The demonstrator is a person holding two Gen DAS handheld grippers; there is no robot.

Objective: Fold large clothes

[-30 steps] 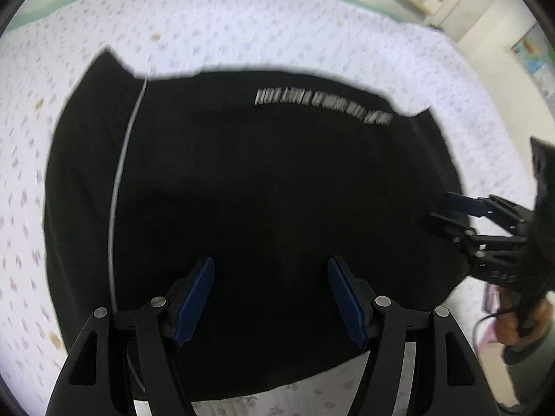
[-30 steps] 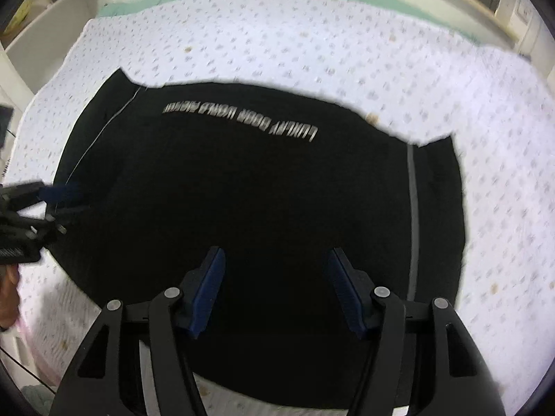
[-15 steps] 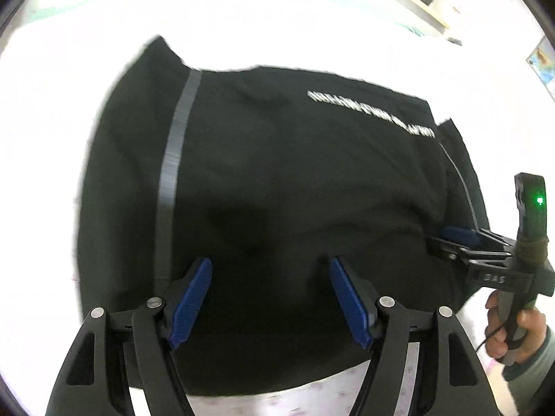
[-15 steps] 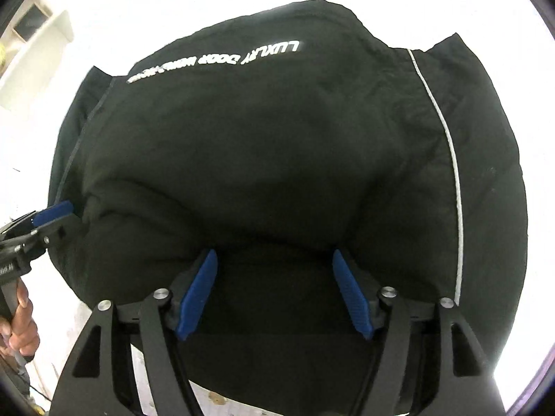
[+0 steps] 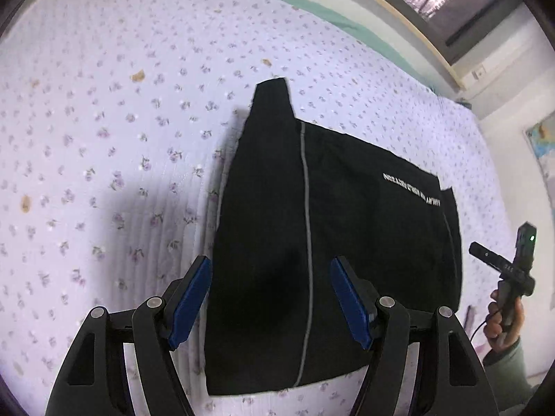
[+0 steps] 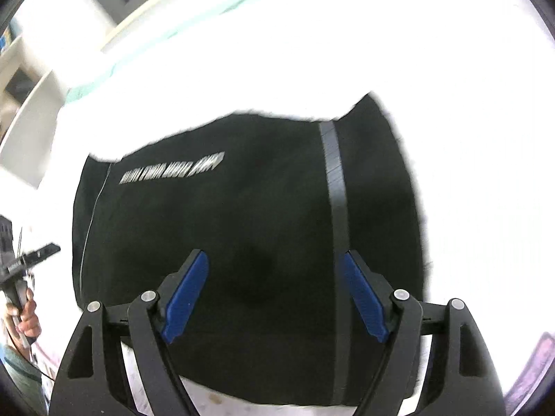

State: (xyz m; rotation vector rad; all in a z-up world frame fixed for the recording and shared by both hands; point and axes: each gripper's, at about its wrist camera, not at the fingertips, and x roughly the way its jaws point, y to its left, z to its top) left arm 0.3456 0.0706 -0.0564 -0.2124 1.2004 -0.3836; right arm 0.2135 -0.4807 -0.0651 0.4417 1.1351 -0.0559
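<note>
A black garment (image 5: 347, 242) with grey side stripes and white lettering lies folded flat on a floral bedsheet (image 5: 121, 138). It also shows in the right wrist view (image 6: 242, 225). My left gripper (image 5: 270, 298) is open and empty, above the garment's near left edge. My right gripper (image 6: 275, 294) is open and empty, above the garment's near edge. The right gripper also shows at the right of the left wrist view (image 5: 477, 248). The left gripper shows at the left of the right wrist view (image 6: 52, 249).
The bed's far edge has a green band (image 5: 312, 3) against a wooden frame and a window. A shelf unit (image 6: 31, 104) stands to the left in the right wrist view. The sheet in that view is washed out white.
Both grippers have pulled back and apart from the garment. The left view has swung to the garment's left side, the right view has lifted; the garment lies still.
</note>
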